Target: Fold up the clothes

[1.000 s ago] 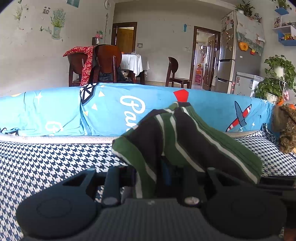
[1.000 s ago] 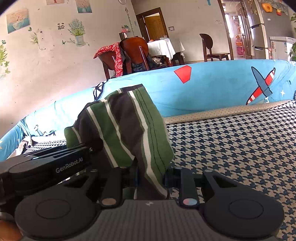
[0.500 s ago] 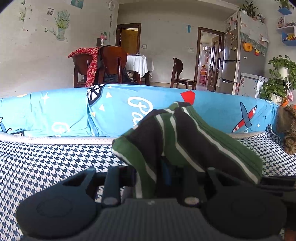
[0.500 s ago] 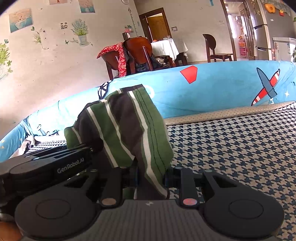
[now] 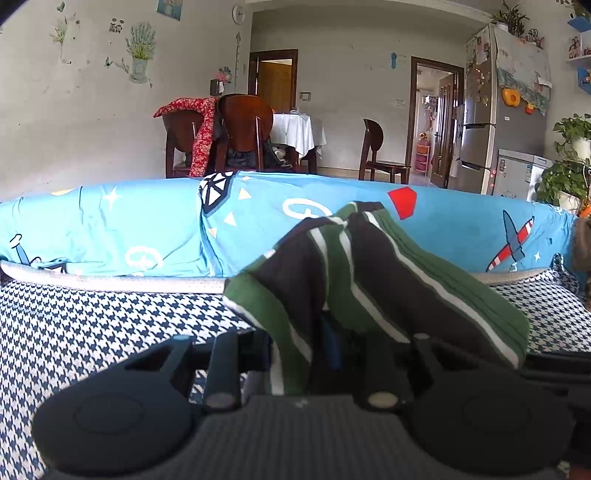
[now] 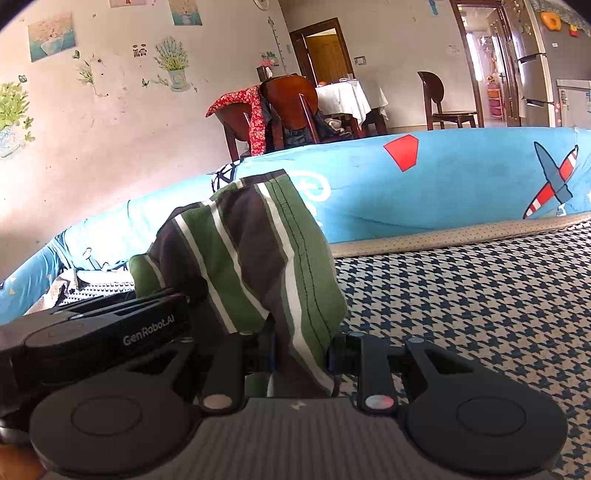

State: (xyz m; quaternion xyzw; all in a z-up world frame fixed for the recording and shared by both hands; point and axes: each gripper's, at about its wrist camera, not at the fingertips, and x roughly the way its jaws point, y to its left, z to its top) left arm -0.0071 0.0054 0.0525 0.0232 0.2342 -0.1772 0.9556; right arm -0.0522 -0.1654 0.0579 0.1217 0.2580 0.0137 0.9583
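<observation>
You hold the striped garment point(image 5: 369, 280) pinched in both the left gripper point(image 5: 321, 354) and right gripper point(image 6: 299, 362), the bunched cloth rising toward twelve o'clock.

White lettering "GenRobot.AI" printed on the black body of the left tool point(image 6: 301, 363), seen at lower left in the right wrist view. Large white script on the blue cartoon-print cover point(image 5: 110, 236) behind the bed, mostly hidden by the striped cloth point(image 5: 369, 280); only a looping first letter showing, not enough to read as a word. Wall clock point(image 5: 238, 14) near the ceiling in the left wrist view, numerals too small to make out. Stickers and papers on the refrigerator point(image 5: 491, 110) too small and blurred to read. No other legible text, number or sign in either view.
</observation>
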